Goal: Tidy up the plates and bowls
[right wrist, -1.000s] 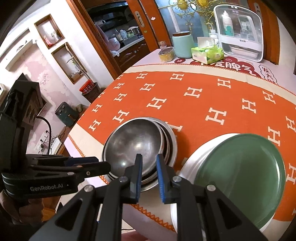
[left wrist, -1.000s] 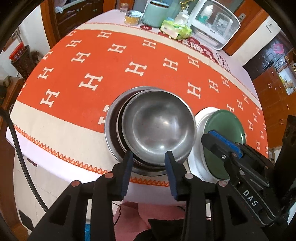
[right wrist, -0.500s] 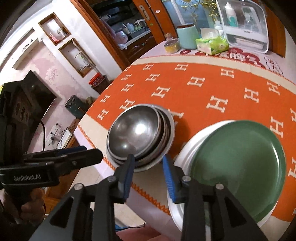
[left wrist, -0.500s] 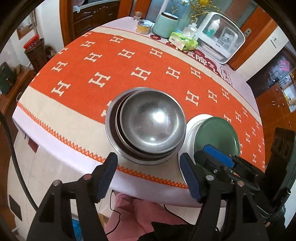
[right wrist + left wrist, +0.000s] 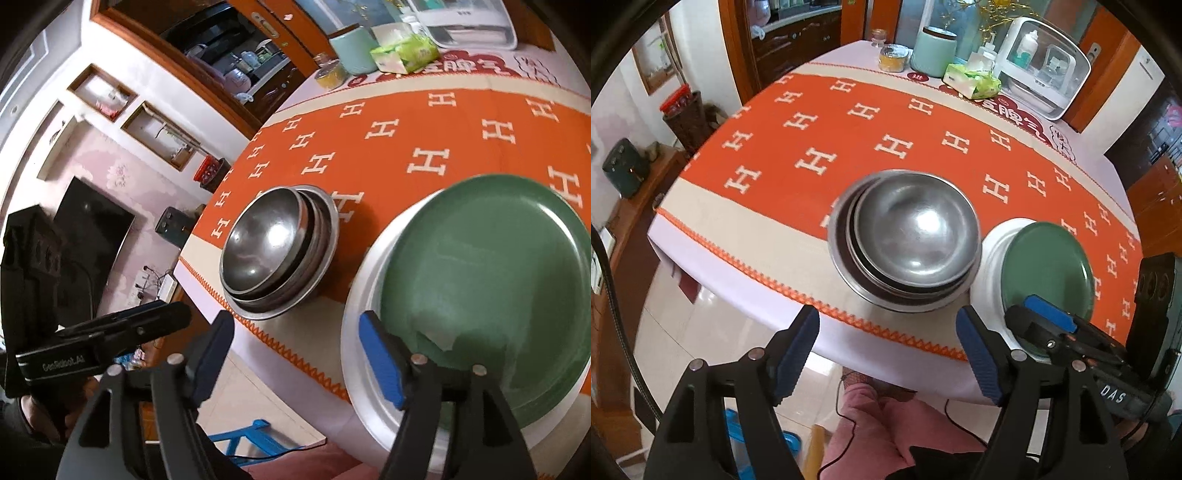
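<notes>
Left gripper [image 5: 886,354] — fingers spread, just opened, nothing between them, short of the counter [image 5: 746,236] edge. Right gripper [image 5: 295,354] — fingers likewise just opened and empty, one over the white plate's [image 5: 360,332] near rim. Nested steel bowls [image 5: 908,240] sit near the counter's front edge; green plate [image 5: 1045,266] on the white plate just beside them. Tissue pack [image 5: 971,79] at the counter's far side.

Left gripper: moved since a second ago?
Yes. The left gripper has backed off the stacked steel bowls, past the tablecloth edge; its jaws have just been opening, nothing between them.
</notes>
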`<state>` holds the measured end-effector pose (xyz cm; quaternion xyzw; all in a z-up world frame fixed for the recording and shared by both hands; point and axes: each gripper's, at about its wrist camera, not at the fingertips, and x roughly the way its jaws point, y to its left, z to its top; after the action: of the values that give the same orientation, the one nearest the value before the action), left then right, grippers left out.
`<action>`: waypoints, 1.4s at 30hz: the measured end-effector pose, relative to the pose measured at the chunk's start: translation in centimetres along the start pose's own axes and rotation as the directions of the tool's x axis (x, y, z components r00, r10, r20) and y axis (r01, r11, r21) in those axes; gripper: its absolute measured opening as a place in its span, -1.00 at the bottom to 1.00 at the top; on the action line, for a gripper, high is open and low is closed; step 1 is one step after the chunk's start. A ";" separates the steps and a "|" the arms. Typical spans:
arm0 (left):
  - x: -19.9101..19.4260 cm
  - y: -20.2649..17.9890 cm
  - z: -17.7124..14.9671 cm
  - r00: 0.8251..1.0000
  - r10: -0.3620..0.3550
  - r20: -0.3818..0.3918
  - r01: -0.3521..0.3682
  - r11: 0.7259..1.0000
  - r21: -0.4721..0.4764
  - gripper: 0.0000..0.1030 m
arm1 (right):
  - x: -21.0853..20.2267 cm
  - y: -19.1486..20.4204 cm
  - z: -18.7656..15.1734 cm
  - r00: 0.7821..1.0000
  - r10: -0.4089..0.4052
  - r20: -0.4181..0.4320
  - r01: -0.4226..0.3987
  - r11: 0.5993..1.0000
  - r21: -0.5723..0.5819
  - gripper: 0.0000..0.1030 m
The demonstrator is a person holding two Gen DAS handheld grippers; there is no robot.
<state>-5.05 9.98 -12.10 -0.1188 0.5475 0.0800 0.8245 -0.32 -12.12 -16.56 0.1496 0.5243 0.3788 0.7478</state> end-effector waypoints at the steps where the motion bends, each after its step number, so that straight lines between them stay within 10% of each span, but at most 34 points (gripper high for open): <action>1: 0.0 0.1 0.1 1.000 0.000 0.000 0.000 1.000 0.008 0.46 | 0.0 0.0 0.0 1.000 0.004 0.003 -0.004 1.000 0.003 0.40; 10: 1.8 2.6 2.3 0.998 -0.062 -0.001 0.062 0.996 0.061 0.46 | 0.4 1.4 0.0 0.996 -0.052 0.071 0.055 0.998 -0.041 0.40; 24: 4.9 4.3 8.7 0.979 -0.157 -0.130 0.191 0.929 0.317 0.69 | 2.7 4.0 0.7 0.950 -0.234 0.205 0.196 0.962 0.191 0.40; 42: 12.7 1.5 12.3 0.906 -0.130 -0.404 0.333 0.807 0.487 0.77 | 6.6 6.1 -0.2 0.866 -0.489 0.106 0.436 0.841 0.322 0.40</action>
<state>10.35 14.89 -19.43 0.0416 0.6663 -0.2048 0.7158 -1.91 -3.34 -17.30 0.1592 0.5230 0.0908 0.8324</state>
